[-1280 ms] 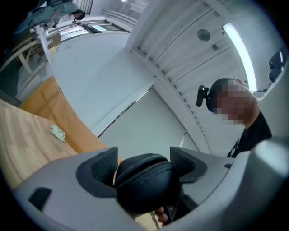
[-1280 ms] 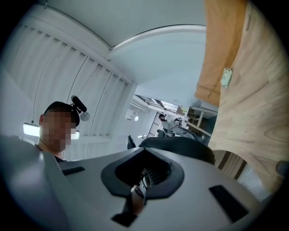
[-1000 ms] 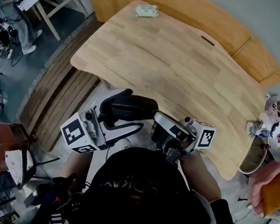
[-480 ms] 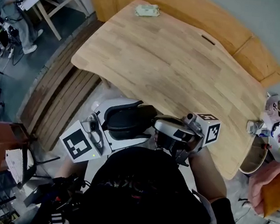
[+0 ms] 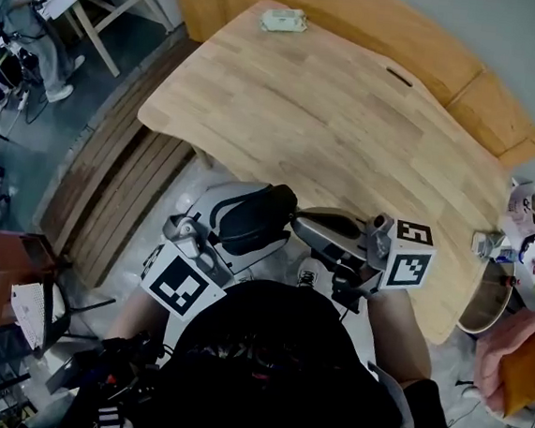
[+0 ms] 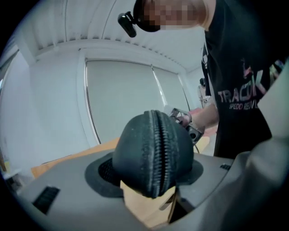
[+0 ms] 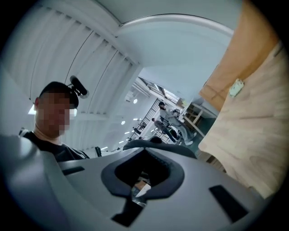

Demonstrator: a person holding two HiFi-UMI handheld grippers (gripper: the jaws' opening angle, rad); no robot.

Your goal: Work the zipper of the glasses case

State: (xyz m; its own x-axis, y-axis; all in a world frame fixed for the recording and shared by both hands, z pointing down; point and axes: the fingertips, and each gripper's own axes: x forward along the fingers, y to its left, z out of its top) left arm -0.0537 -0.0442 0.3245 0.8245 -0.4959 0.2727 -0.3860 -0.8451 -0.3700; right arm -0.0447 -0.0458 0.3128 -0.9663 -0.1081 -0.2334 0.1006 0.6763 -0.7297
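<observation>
The wooden table (image 5: pixel 352 122) is bare at its near side. The glasses case (image 5: pixel 248 218) is not on it; it hangs past the table's 6 o'clock edge, over the person's lap. The left gripper (image 6: pixel 151 173) has the case seated between its jaws, which are closing on the sides. In the head view the case's long axis runs 9 to 3, zipper (image 6: pixel 158 149) along the spine. The right gripper (image 7: pixel 142 182) meets its 3 o'clock end, jaws together, seemingly nipping the pull tab (image 7: pixel 142 188), so any pull must follow that axis.
</observation>
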